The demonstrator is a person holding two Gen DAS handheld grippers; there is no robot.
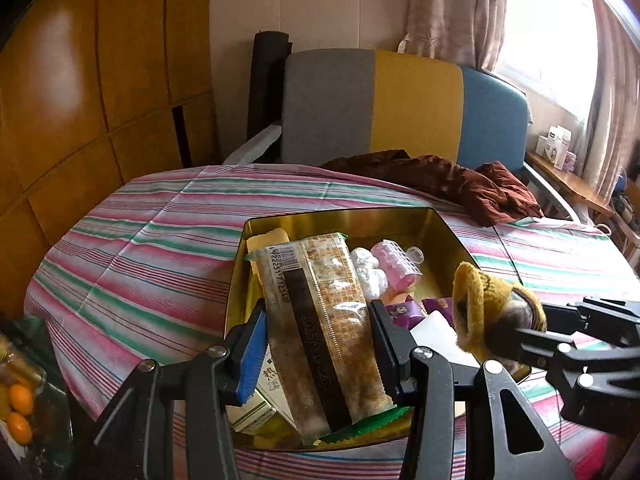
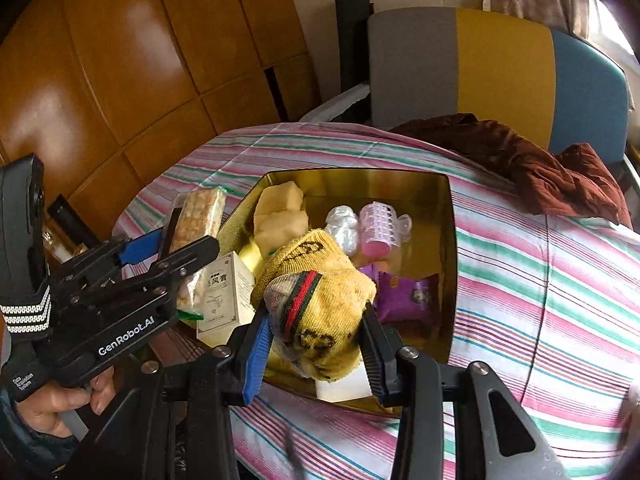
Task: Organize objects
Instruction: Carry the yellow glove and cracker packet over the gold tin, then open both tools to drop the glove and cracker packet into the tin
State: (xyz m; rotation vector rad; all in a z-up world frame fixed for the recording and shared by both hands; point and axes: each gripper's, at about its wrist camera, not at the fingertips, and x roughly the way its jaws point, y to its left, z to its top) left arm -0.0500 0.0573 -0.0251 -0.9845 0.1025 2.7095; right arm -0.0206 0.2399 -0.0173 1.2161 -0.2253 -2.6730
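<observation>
Striped table point(image 1: 132, 240) carried a gold tin point(image 1: 404, 220), open top, with goods inside. A snack pack point(image 1: 320, 332) was over the tin's near-left part, long axis running from the near edge away and slightly left, barcode end far. The left gripper point(image 1: 318, 348) pinched it across its width, fingers point(image 1: 252, 356) pressed on both long edges, moderately apart. A yellow sock point(image 2: 316, 300), bunched, striped cuff toward the camera, hung over the tin's near side; the right gripper point(image 2: 316, 348) clamped it, jaws narrow.

Inside the tin: pink roller point(image 2: 380, 228), clear wad point(image 2: 342, 228), purple packet point(image 2: 404, 296), white box point(image 2: 224, 296), pale yellow lump point(image 2: 280, 216).

Only the right view showed a hand point(image 2: 60, 404) on the left gripper's grip and the sock's cuff stripes. Only the left view showed the barcode and oranges point(image 1: 20, 412) at lower left.
</observation>
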